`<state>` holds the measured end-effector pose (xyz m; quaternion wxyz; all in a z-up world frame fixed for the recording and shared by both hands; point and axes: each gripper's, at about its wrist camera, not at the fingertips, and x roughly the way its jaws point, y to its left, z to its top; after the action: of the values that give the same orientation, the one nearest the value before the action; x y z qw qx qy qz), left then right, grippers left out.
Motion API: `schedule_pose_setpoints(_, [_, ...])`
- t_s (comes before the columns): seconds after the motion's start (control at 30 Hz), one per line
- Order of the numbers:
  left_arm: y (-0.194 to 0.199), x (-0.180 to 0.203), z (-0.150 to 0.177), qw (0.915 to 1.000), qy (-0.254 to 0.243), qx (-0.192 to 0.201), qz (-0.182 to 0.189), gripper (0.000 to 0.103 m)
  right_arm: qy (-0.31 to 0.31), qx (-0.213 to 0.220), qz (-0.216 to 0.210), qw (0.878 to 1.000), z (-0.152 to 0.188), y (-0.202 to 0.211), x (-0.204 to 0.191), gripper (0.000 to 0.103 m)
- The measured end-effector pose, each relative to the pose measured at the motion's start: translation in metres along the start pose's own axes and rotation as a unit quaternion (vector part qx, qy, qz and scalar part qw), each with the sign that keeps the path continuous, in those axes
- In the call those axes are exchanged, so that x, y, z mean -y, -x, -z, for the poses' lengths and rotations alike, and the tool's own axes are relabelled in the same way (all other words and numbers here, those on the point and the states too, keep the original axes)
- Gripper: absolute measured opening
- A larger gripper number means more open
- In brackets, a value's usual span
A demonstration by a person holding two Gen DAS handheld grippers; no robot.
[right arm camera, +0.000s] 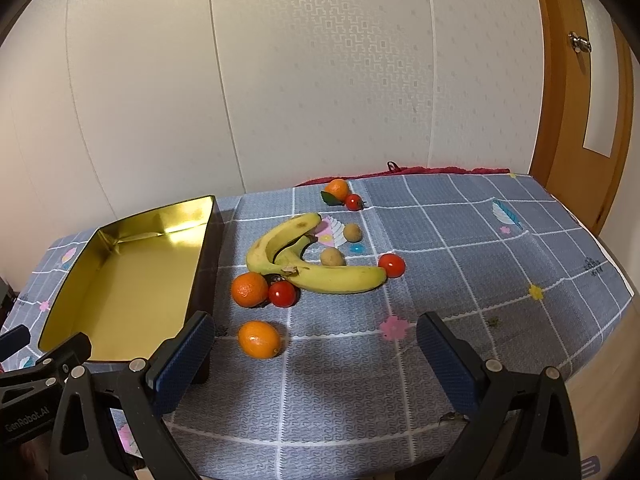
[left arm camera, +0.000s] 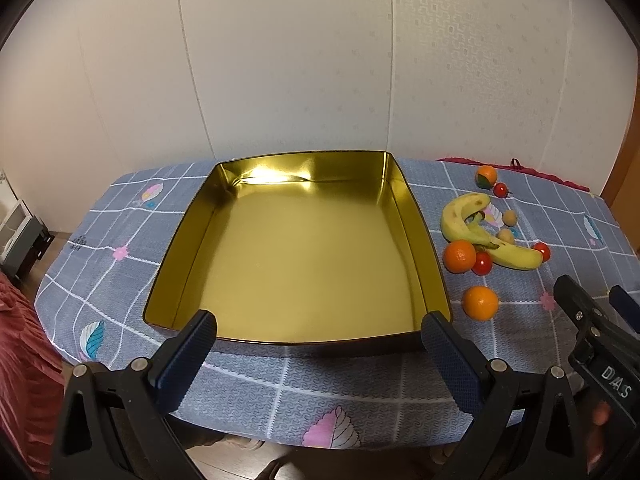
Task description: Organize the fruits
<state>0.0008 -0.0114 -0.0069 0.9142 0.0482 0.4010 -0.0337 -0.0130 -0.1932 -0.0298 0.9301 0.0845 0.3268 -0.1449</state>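
The left gripper (left arm camera: 319,344) hangs with fingers spread wide, empty, just before the near wall of the gold-lined rectangular metal tin (left arm camera: 416,216) on the blue checked cloth of the worktop (right arm camera: 460,248). The right gripper (right arm camera: 316,346) is likewise spread and empty — the nearest round orange tangerine (right arm camera: 259,339) lies just ahead, nearer its left finger, beyond it the two yellow bananas (right arm camera: 320,270).

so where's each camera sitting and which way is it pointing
Left wrist: on the left hand-held gripper, open, facing the empty gold metal tin and wall; the right hand-held gripper's side shows.
Right wrist: on the right hand-held gripper, open, facing the yellow bananas on the blue checked tablecloth.
Shared: tin, bananas, nearest orange tangerine.
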Motion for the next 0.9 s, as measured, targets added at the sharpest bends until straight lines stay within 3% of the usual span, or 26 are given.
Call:
schedule_pose_setpoints(0.17, [-0.006, 0.003, 0.003, 0.9987, 0.003, -0.011, 0.049, 0.103, -0.018, 0.006, 0.011, 1.0, 0.001, -0.002, 0.019, 0.103])
schedule_pose_setpoints(0.27, [-0.008, 0.009, 0.006, 0.9967, 0.002, -0.001, 0.081, 0.103, -0.02, 0.012, 0.001, 1.0, 0.002, -0.006, 0.033, 0.103])
schedule_pose_setpoints(0.33, [-0.012, 0.015, 0.008, 0.9958, -0.014, -0.015, 0.089, 0.103, -0.018, 0.014, -0.012, 1.0, 0.005, -0.009, 0.043, 0.103])
schedule_pose_setpoints(0.53, [-0.03, 0.039, 0.02, 0.9917, -0.06, -0.051, 0.102, 0.103, -0.036, -0.054, 0.008, 0.998, 0.026, -0.035, 0.078, 0.102])
schedule_pose_setpoints(0.73, [-0.031, 0.066, 0.031, 0.9837, -0.096, -0.062, 0.139, 0.103, -0.076, -0.062, 0.012, 0.995, 0.037, -0.045, 0.112, 0.091])
schedule_pose_setpoints(0.8, [-0.034, 0.074, 0.032, 0.9818, -0.106, -0.062, 0.145, 0.103, -0.08, -0.057, 0.0, 0.995, 0.031, -0.051, 0.118, 0.084])
schedule_pose_setpoints(0.9, [-0.037, 0.086, 0.031, 0.9789, -0.119, -0.054, 0.156, 0.103, -0.056, -0.036, -0.001, 0.998, 0.012, -0.061, 0.123, 0.083])
